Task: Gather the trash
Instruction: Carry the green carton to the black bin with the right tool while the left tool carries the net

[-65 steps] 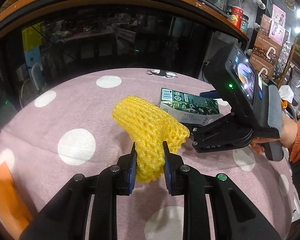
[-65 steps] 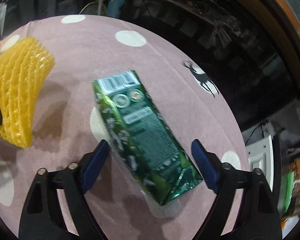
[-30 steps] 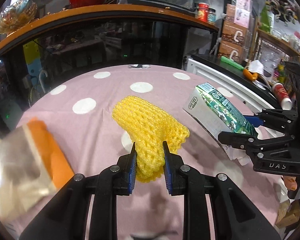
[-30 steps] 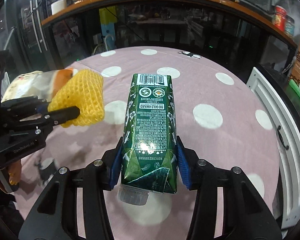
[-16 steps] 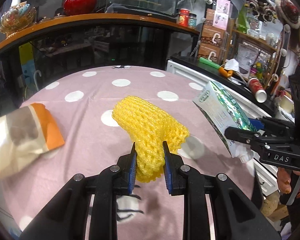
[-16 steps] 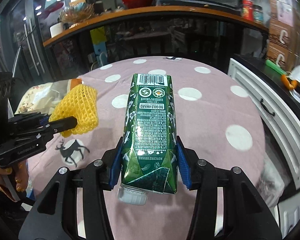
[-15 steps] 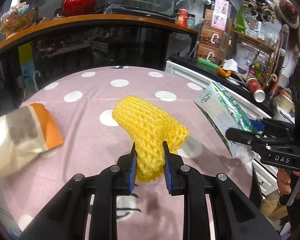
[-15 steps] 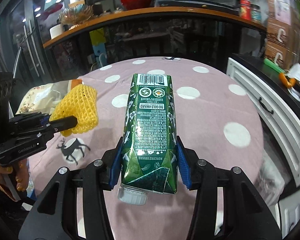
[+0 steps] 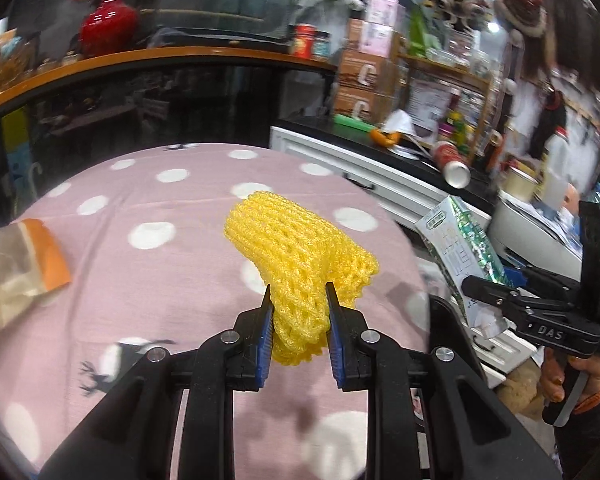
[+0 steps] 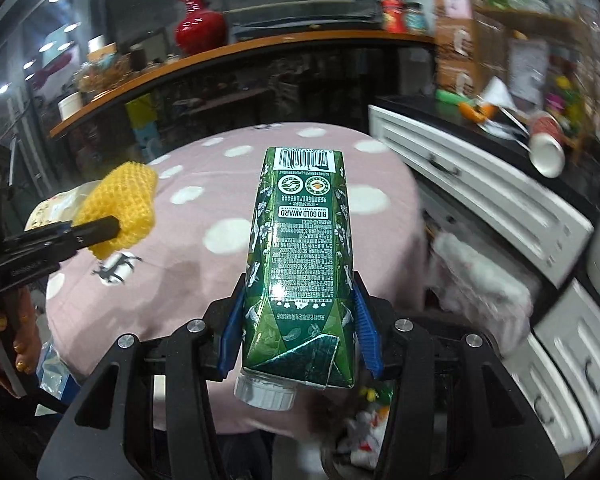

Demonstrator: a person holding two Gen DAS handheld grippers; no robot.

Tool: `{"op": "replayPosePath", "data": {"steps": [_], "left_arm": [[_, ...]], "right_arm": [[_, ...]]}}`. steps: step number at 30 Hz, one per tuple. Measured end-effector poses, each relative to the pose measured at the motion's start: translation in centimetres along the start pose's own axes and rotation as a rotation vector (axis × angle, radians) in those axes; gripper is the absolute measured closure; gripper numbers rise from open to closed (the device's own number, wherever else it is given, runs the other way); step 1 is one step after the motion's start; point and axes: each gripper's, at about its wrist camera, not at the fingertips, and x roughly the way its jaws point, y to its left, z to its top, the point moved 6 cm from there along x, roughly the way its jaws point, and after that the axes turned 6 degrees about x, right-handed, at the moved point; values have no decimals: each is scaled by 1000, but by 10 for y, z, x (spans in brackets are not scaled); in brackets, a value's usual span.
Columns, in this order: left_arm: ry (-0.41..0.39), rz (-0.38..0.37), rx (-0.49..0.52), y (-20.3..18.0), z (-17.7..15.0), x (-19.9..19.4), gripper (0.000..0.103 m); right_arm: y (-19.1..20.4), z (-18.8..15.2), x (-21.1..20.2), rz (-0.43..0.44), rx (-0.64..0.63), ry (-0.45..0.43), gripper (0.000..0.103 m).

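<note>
My left gripper [image 9: 298, 308] is shut on a yellow foam fruit net [image 9: 296, 256] and holds it above the pink polka-dot table [image 9: 148, 280]. My right gripper [image 10: 298, 312] is shut on a green drink carton [image 10: 300, 248], cap end toward the camera, held near the table's right edge. The carton also shows in the left wrist view [image 9: 460, 248], and the net in the right wrist view [image 10: 120, 208]. An orange and white snack bag [image 9: 16, 264] lies at the table's left side.
White drawer cabinets [image 10: 500, 208] stand close to the right of the table. A container with crumpled trash [image 10: 360, 432] sits low beneath my right gripper. A dark glass counter with an orange rim [image 9: 140, 80] runs behind the table.
Both grippers have pulled back and to the right, still holding the net and the carton. The cabinets and the trash below have come into view.
</note>
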Motion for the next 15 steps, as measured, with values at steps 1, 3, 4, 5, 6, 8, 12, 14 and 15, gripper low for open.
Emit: {"op": "replayPosePath", "data": {"steps": [1, 3, 4, 5, 6, 8, 12, 14, 15], "left_arm": [[2, -11, 7, -7, -1, 1, 80], [6, -39, 30, -24, -4, 4, 80], [8, -48, 39, -31, -5, 5, 80], [13, -62, 53, -40, -7, 7, 80], [20, -77, 68, -50, -9, 10, 80], [31, -102, 96, -67, -14, 13, 80], [53, -134, 151, -95, -22, 21, 80], [63, -149, 166, -104, -25, 24, 80], [65, -152, 175, -109, -26, 25, 80]], "right_arm": [[-11, -7, -3, -26, 12, 3, 54], [-29, -20, -8, -52, 43, 13, 54], [-37, -26, -9, -68, 56, 15, 54], [-44, -31, -9, -86, 63, 17, 54], [-52, -36, -10, -104, 73, 19, 54], [-64, -45, -10, -114, 101, 22, 54], [-84, -60, -4, -142, 133, 46, 54], [-93, -71, 6, -154, 148, 74, 54], [-97, -76, 11, -162, 155, 87, 54]]}}
